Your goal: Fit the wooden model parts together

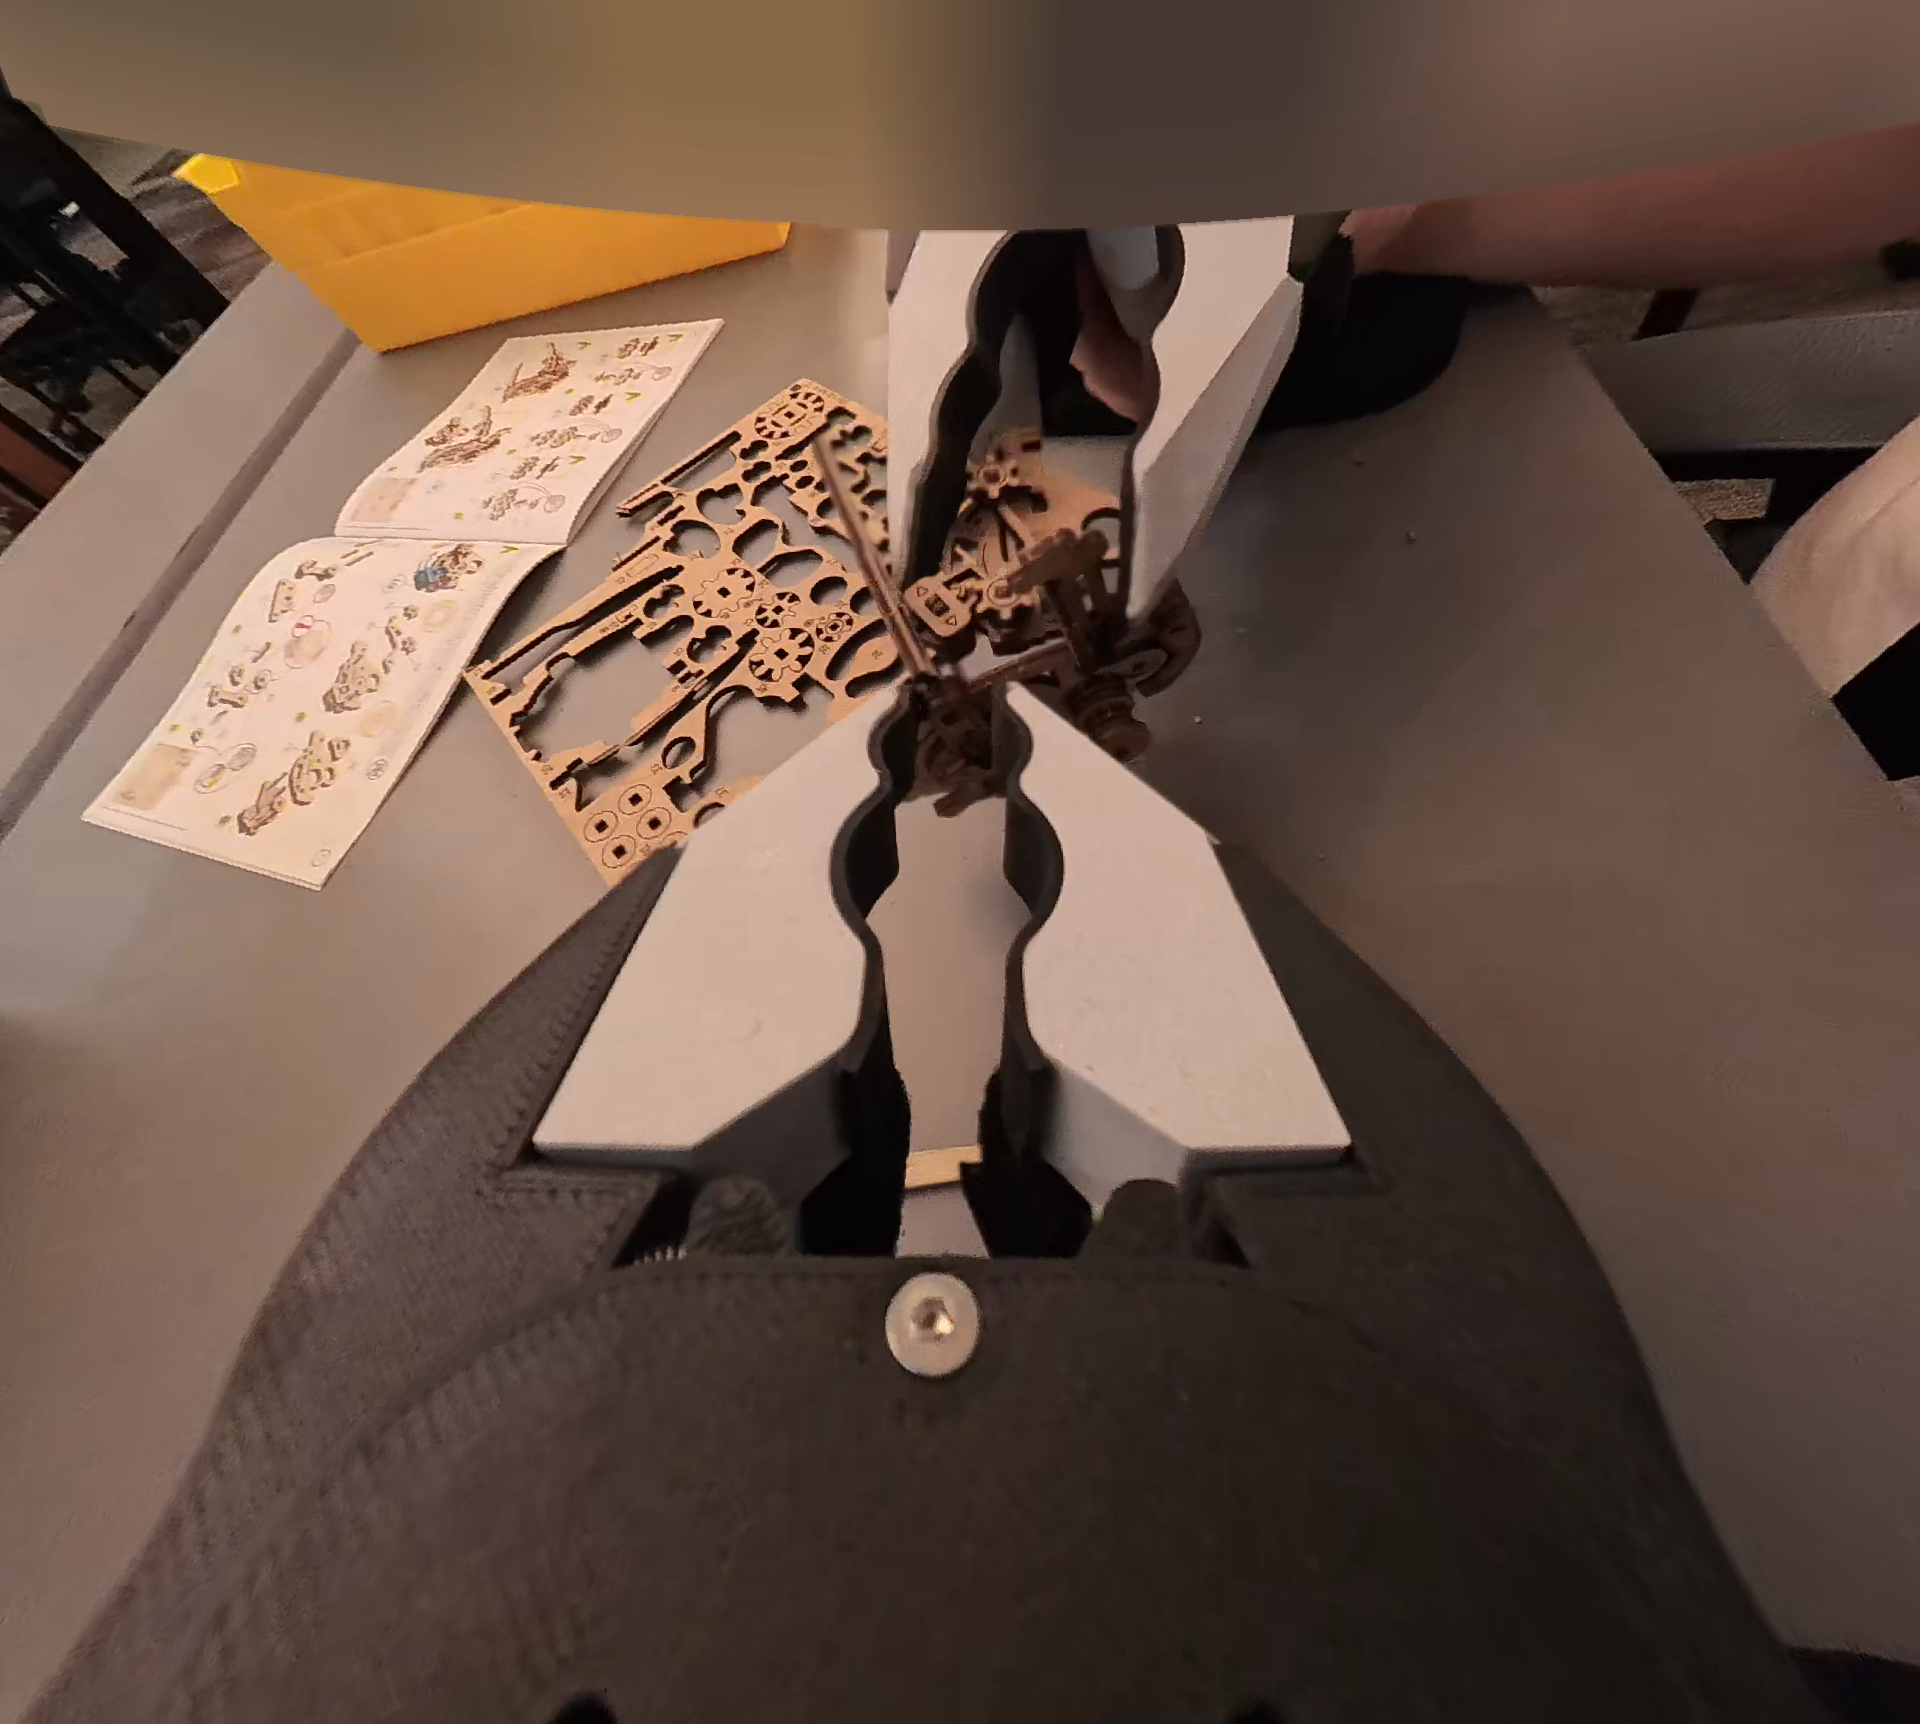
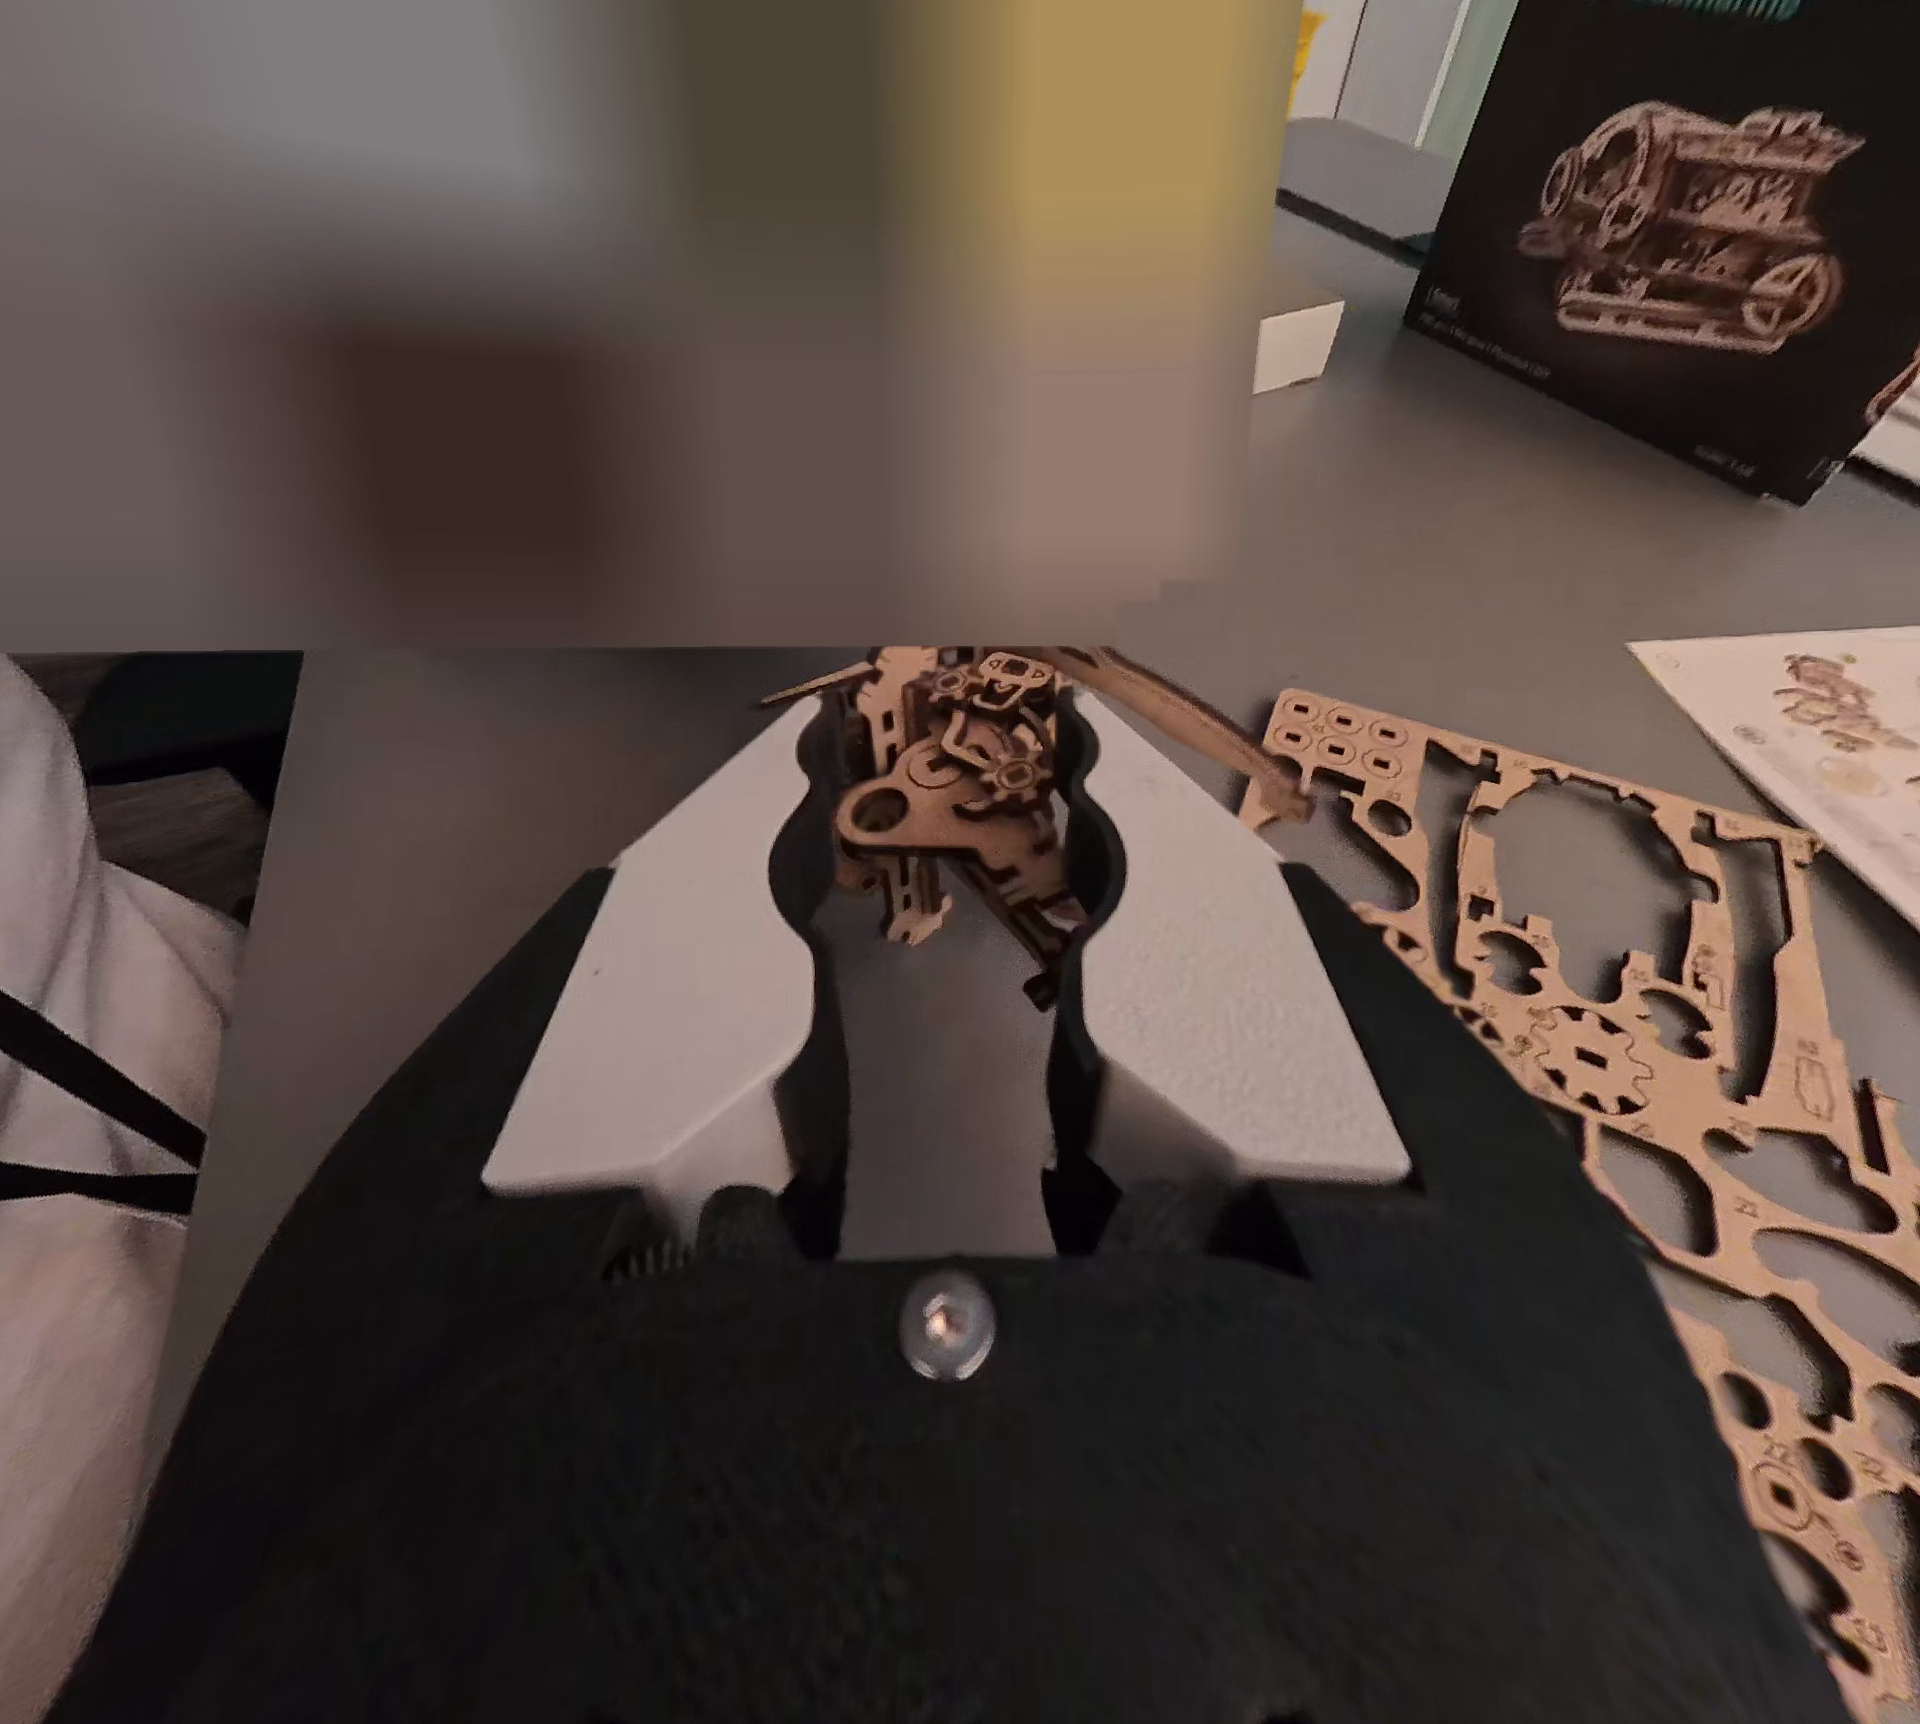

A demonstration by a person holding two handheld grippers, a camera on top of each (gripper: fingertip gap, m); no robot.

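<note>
My right gripper [image 2: 951, 718] is shut on a partly built wooden model [image 2: 935, 801] of gears and slotted plates and holds it above the grey table [image 2: 520, 739]. In the left wrist view the right gripper [image 1: 1034, 594] comes in from the far side with the model [image 1: 1070, 614] between its fingers. My left gripper [image 1: 948, 708] faces it, tip to tip, and is shut on a small wooden part [image 1: 951, 755] at the model's near end. A thin wooden rod [image 1: 862, 552] sticks out from the model to the left.
A wooden sheet with cut-outs [image 1: 717, 635] lies flat on the table, also in the right wrist view [image 2: 1558, 999]. An open instruction booklet [image 1: 343, 625] lies left of it. A yellow box [image 1: 468, 261] stands behind. The dark kit box [image 2: 1714, 168] stands at the far right. Less than 4 cm separates the two grippers' tips.
</note>
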